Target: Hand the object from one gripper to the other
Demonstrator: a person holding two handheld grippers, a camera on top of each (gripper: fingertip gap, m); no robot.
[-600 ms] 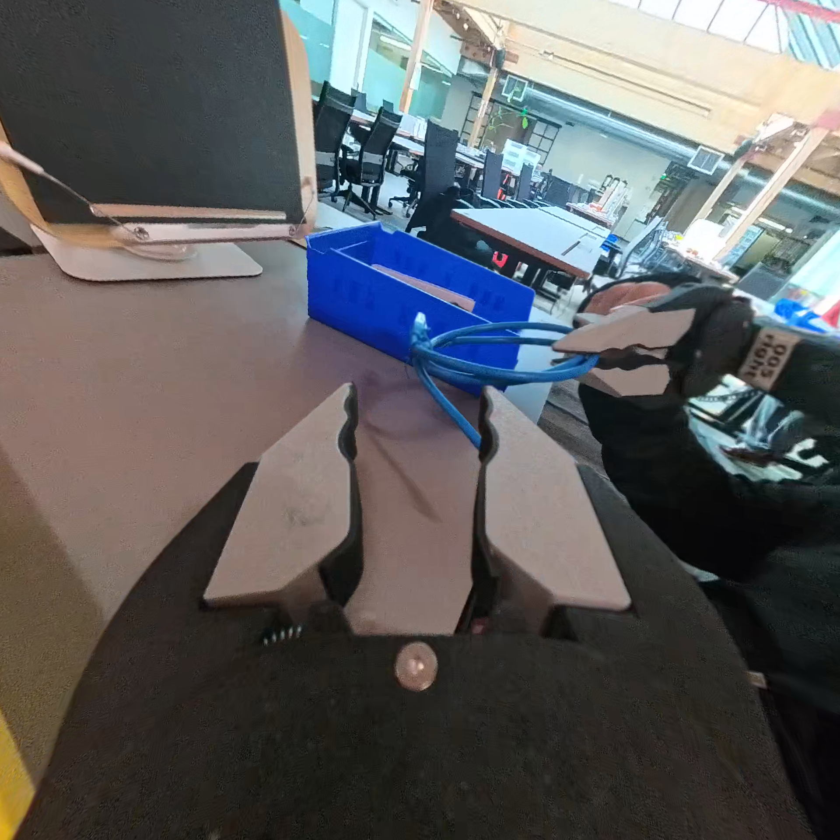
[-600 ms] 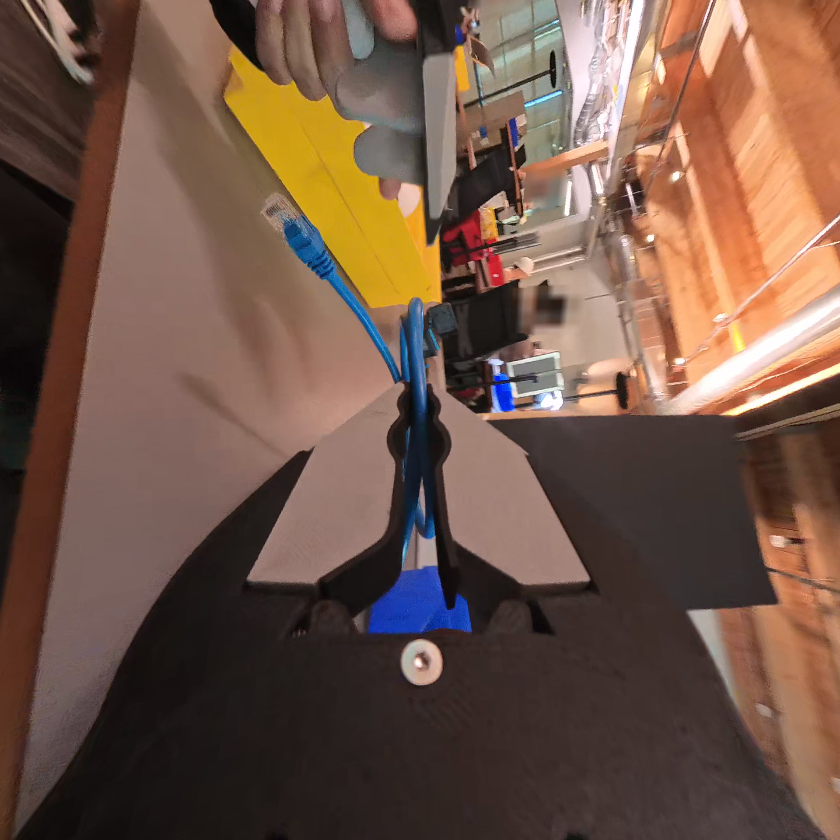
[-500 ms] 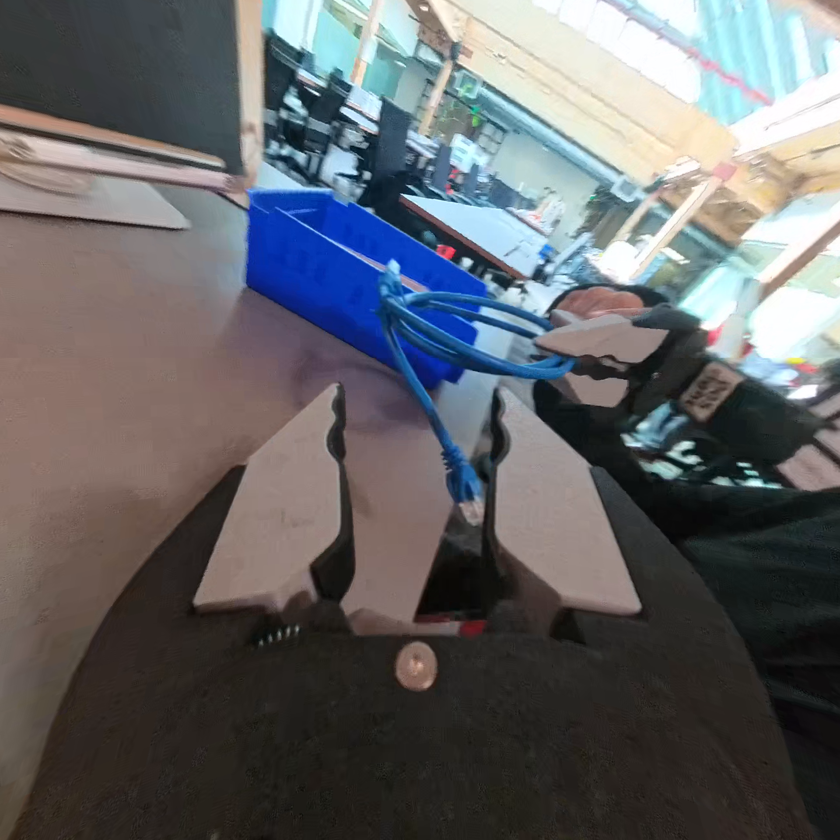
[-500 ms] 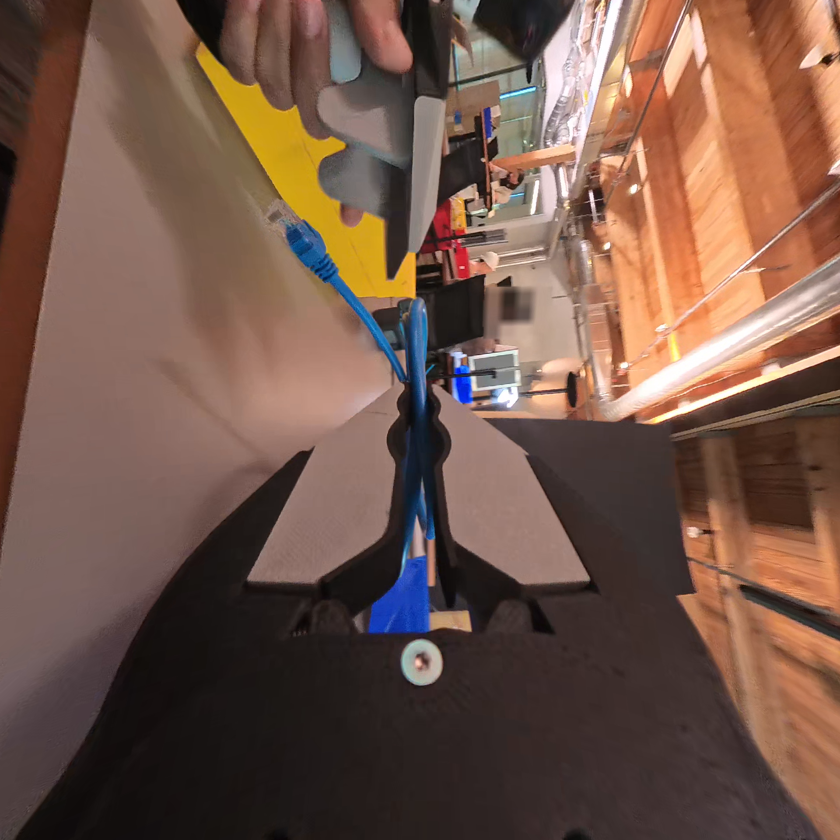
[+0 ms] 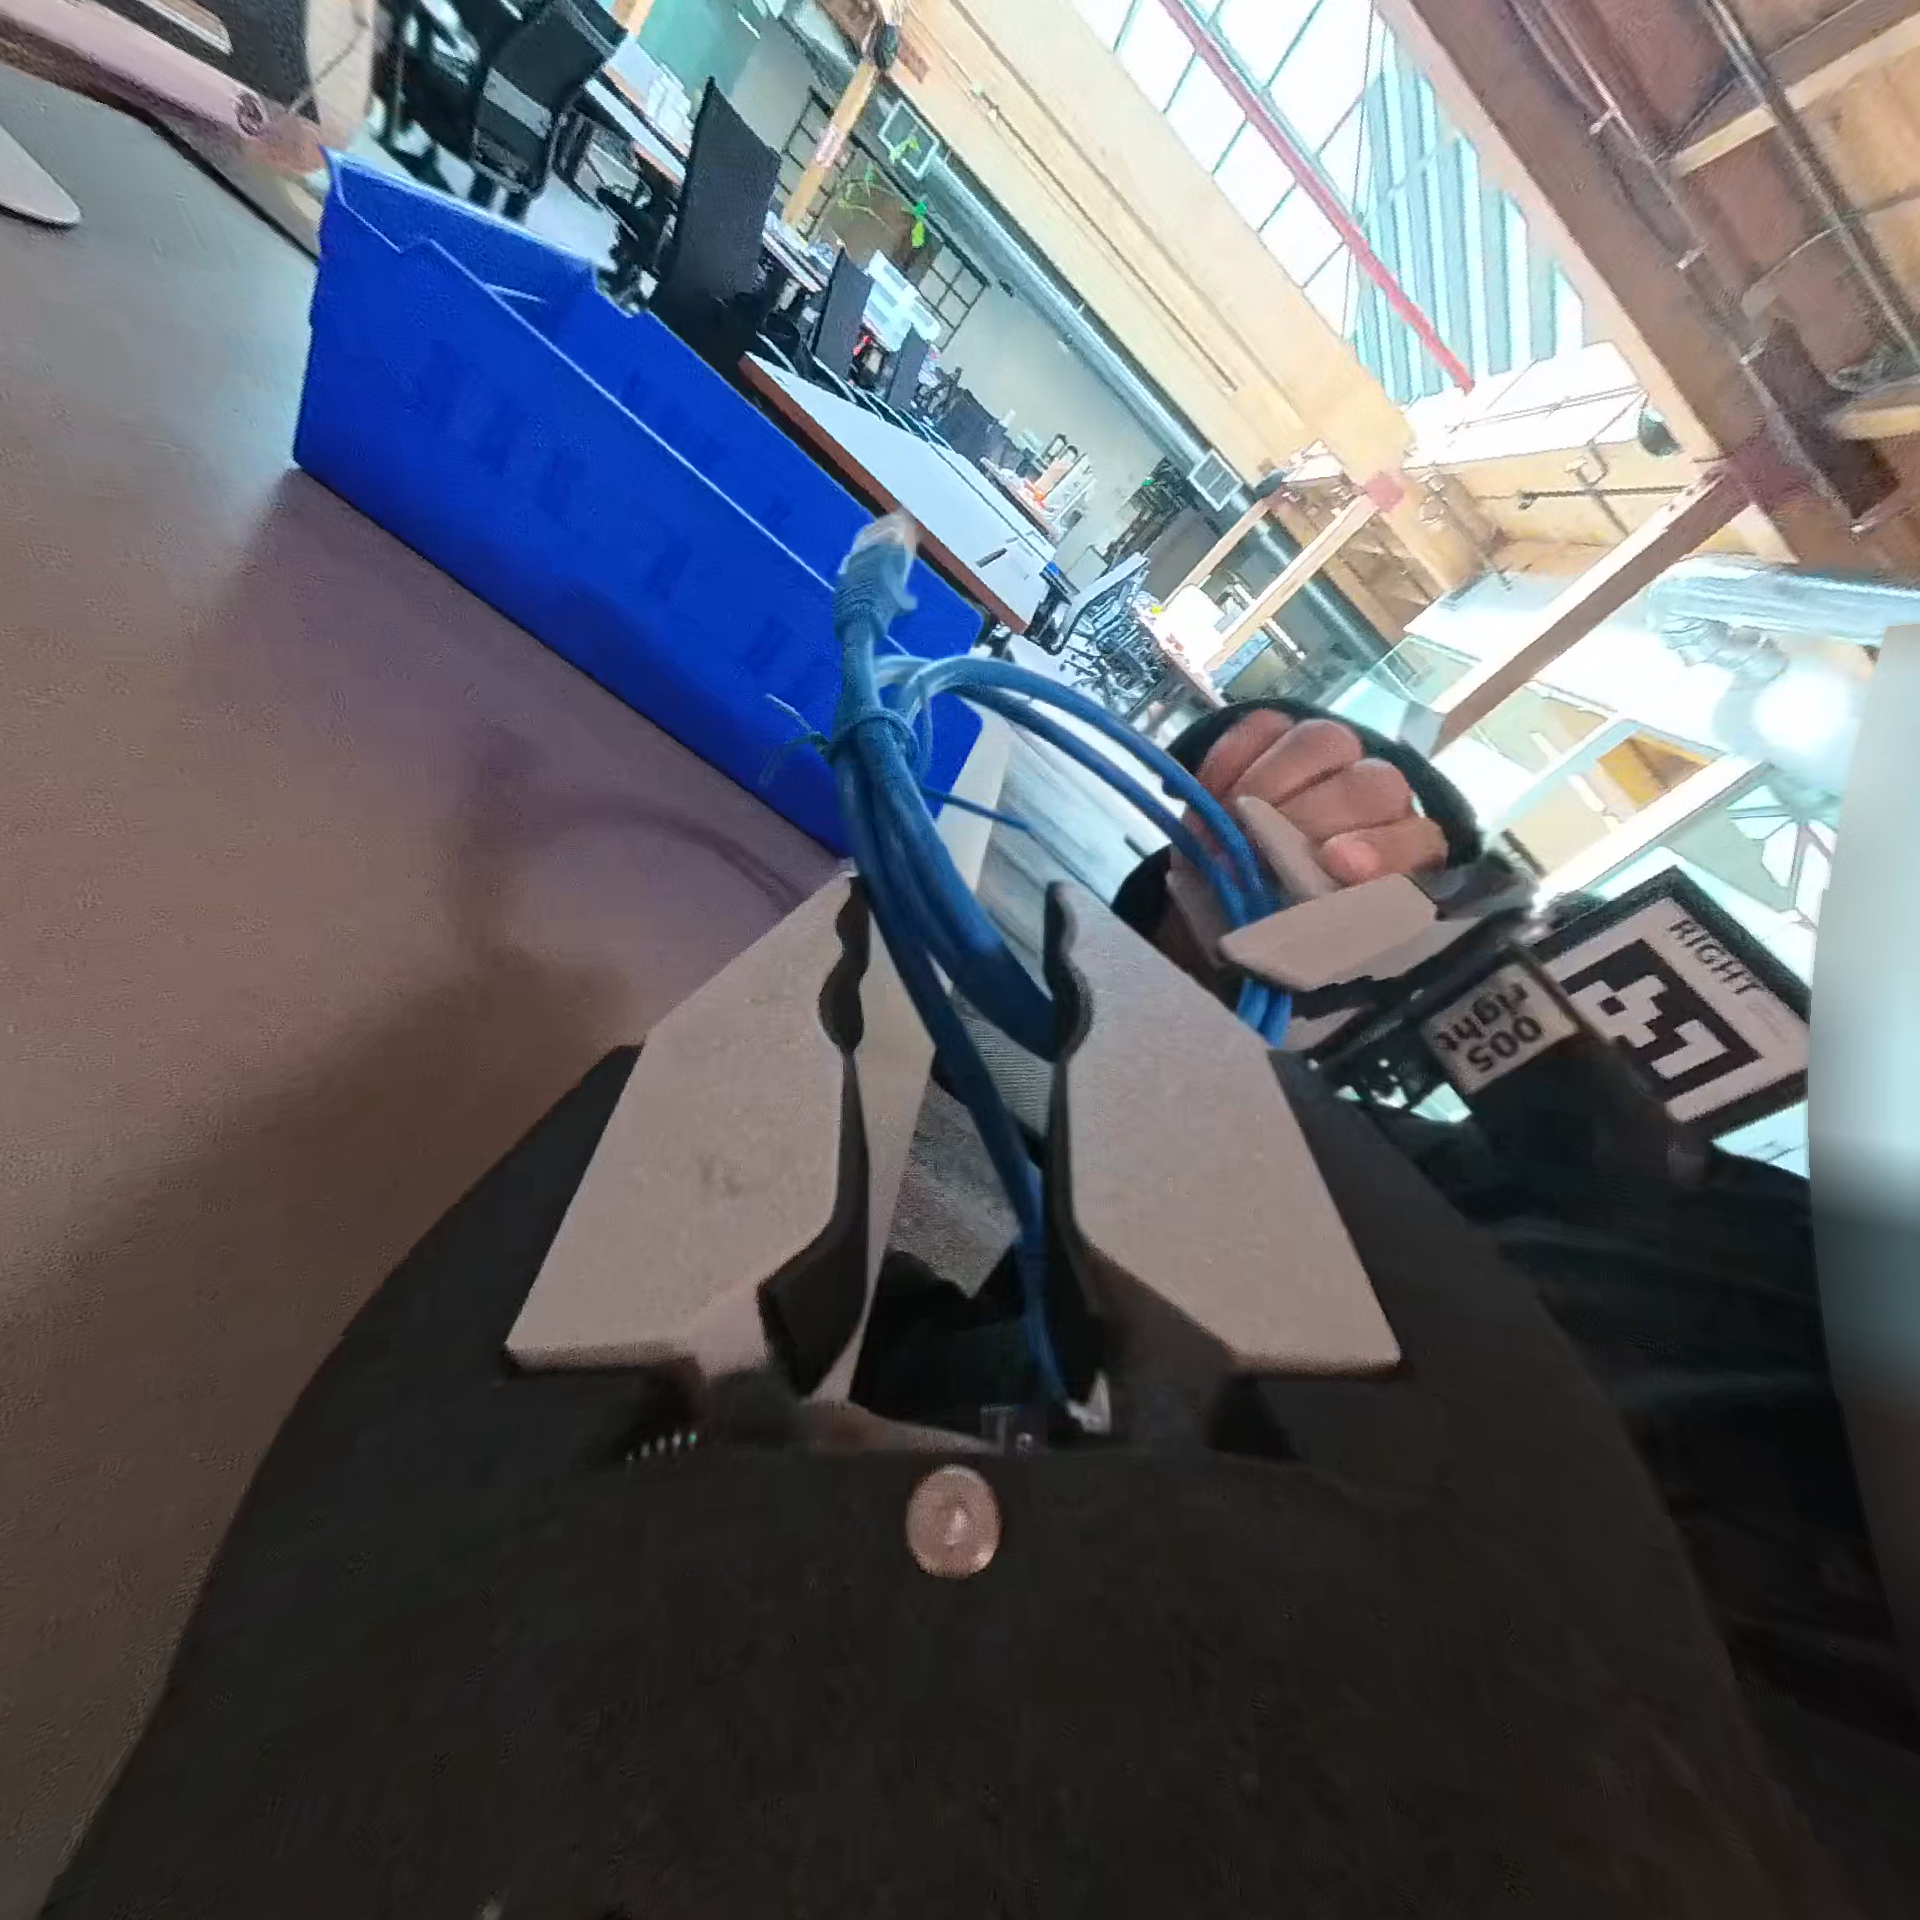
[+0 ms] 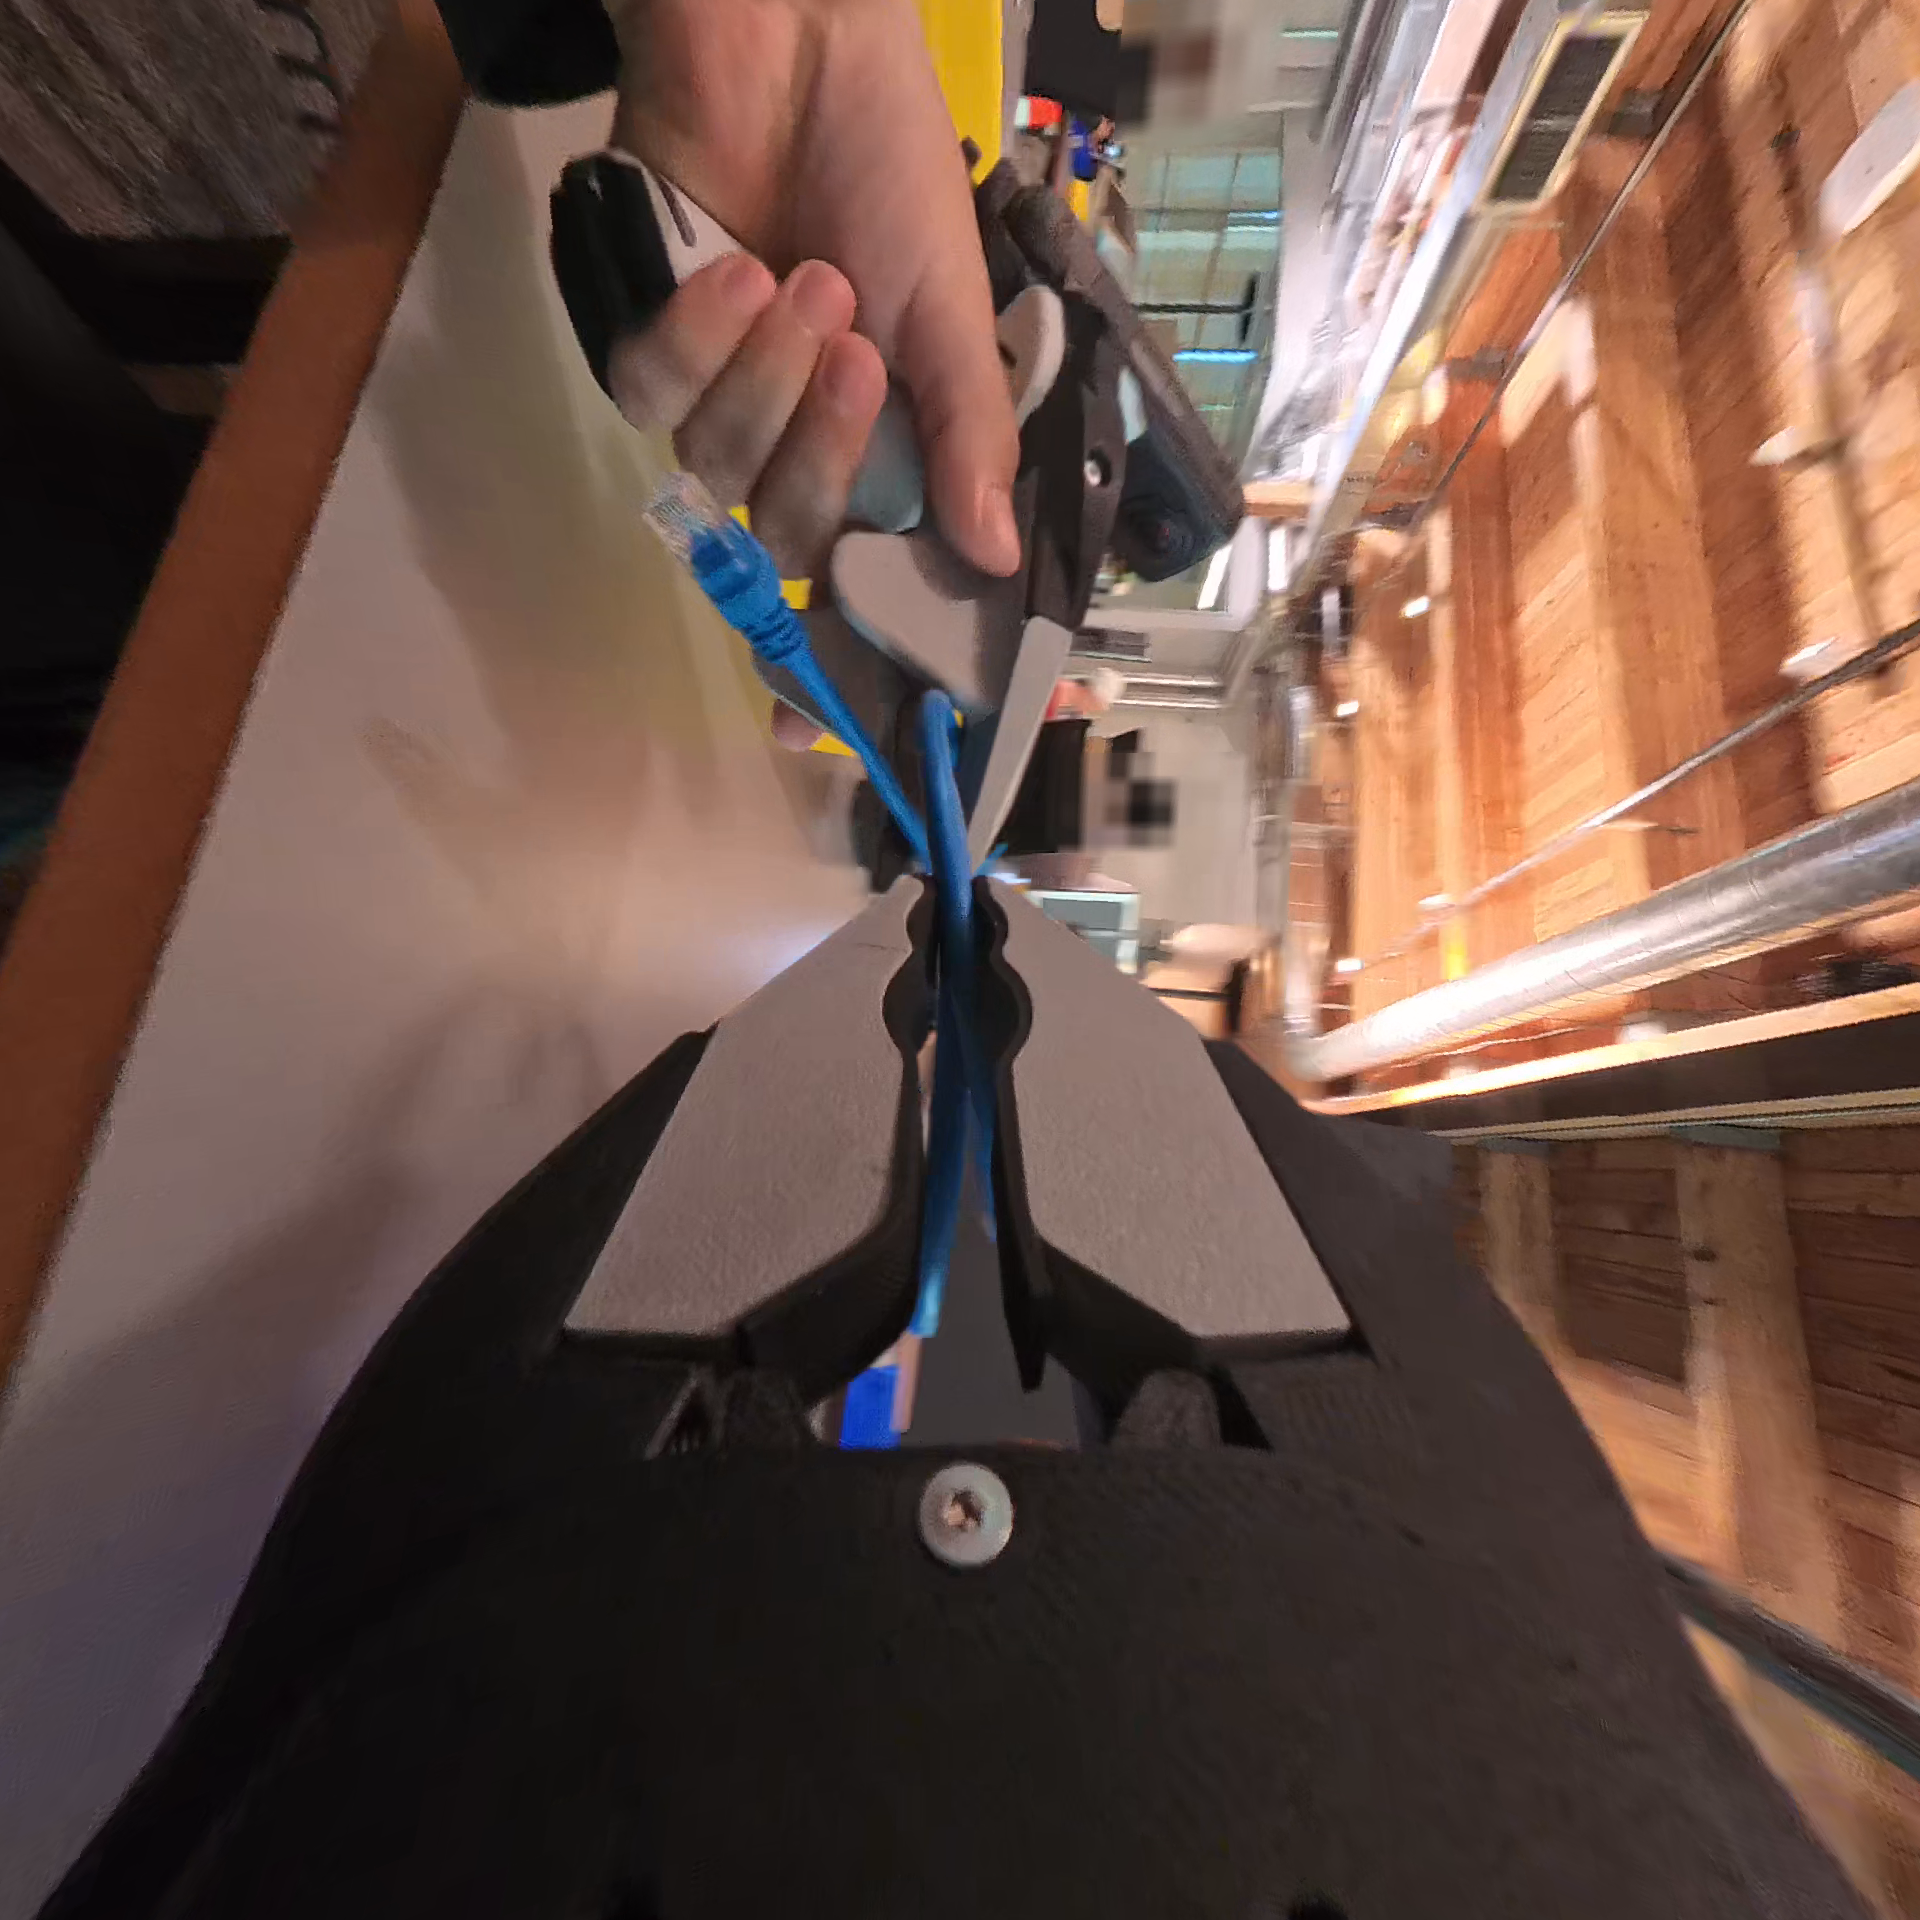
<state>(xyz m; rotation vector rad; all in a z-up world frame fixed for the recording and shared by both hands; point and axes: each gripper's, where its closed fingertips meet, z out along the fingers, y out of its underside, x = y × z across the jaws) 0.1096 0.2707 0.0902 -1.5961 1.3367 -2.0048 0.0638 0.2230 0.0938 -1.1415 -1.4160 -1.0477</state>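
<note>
Cable now between both my jaws

My right gripper [image 6: 951,904] is clenched on the coiled blue network cable [image 5: 914,862]. My left gripper [image 5: 951,914], jaws still spread, has moved in so the tied strands now run between them, above the brown surface [image 5: 260,779] near the blue plastic bin [image 5: 582,499]. Closing left comes next, I judge.

The blue cable [image 5: 940,935] is a thin cord wound into a small bundle, tied at one spot with a thin tie. It is up in the air, not lying down. One end has a clear plastic plug [image 6: 681,514] that sticks out free. The loops of the bundle bend in a curve, and one loose strand hangs down.
</note>
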